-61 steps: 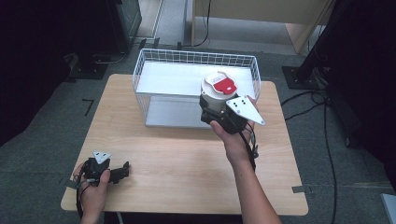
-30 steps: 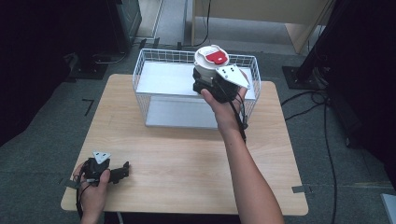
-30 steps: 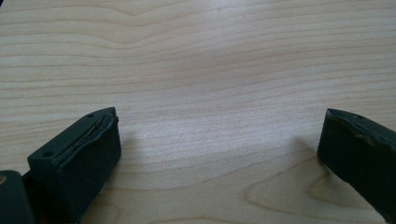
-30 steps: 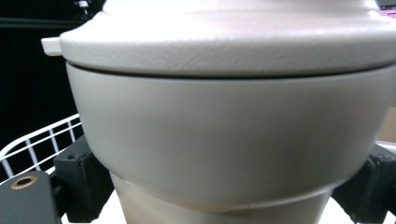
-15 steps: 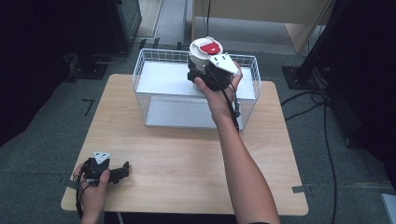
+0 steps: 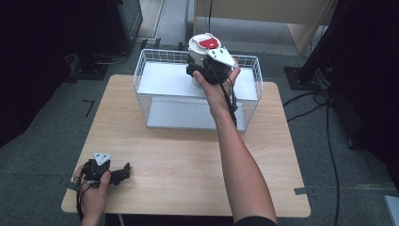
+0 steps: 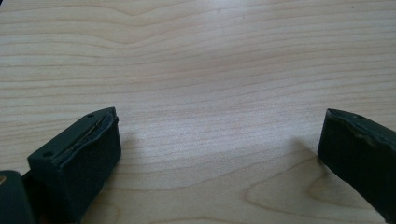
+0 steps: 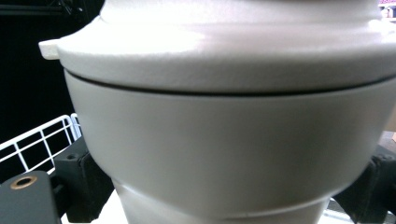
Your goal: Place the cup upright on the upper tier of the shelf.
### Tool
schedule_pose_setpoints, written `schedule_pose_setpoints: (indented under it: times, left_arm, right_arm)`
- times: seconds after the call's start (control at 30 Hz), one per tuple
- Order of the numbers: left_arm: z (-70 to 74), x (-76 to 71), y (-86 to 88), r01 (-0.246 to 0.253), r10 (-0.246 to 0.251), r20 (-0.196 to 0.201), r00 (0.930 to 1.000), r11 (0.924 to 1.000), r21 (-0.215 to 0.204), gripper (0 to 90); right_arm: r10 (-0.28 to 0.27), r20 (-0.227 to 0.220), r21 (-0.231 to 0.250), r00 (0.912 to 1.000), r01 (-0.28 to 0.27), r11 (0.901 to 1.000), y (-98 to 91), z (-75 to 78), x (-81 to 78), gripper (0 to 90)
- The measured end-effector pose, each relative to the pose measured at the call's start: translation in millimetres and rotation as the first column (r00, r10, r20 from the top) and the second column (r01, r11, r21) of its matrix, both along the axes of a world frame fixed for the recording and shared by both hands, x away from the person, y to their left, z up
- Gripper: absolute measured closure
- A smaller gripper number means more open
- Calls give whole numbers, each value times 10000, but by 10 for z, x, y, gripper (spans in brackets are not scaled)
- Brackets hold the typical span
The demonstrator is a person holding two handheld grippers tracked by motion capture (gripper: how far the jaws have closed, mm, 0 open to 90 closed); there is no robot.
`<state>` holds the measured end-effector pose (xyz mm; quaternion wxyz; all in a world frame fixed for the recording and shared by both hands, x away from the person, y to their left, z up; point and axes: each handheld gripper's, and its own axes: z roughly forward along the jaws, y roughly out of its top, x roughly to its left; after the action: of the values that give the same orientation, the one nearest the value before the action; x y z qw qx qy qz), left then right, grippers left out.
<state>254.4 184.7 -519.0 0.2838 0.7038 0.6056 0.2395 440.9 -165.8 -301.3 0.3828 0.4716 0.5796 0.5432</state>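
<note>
Dark floor rings the bench; right gripper clamps a white jar over the basket, which could slip; left gripper rests, jaws wide.

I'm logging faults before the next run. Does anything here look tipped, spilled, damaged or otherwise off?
Nothing stands out. The right tool holds the white lidded container upright over the wire basket, its lid seated evenly. The left tool rests open on the bare wooden table.
</note>
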Motion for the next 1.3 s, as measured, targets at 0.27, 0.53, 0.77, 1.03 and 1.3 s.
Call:
schedule_pose_setpoints:
  times: [0.27,0.53,0.77,1.03,1.3]
  left_arm:
    - [-1,0,0,-4,4,10,10000,10000,-2,0]
    - [-1,1,-3,-5,5,4,10000,10000,13,0]
    - [-2,2,-4,-3,3,19,10000,10000,24,0]
    - [-3,3,-5,-2,2,26,10000,10000,34,0]
    - [-2,2,-6,6,-6,8,10000,10000,88,0]
  right_arm:
    - [-124,-52,-37,9999,124,9999,-13,-65,12,89]
    - [302,-427,-17,9986,-303,9995,-31,-40,-11,29]
    - [504,-470,-197,9976,-514,9985,-63,-49,-62,18]
    - [751,-520,-217,9958,-763,9968,-133,-107,-201,18]
    - [899,-336,-313,9954,-910,9954,-216,-141,-392,18]
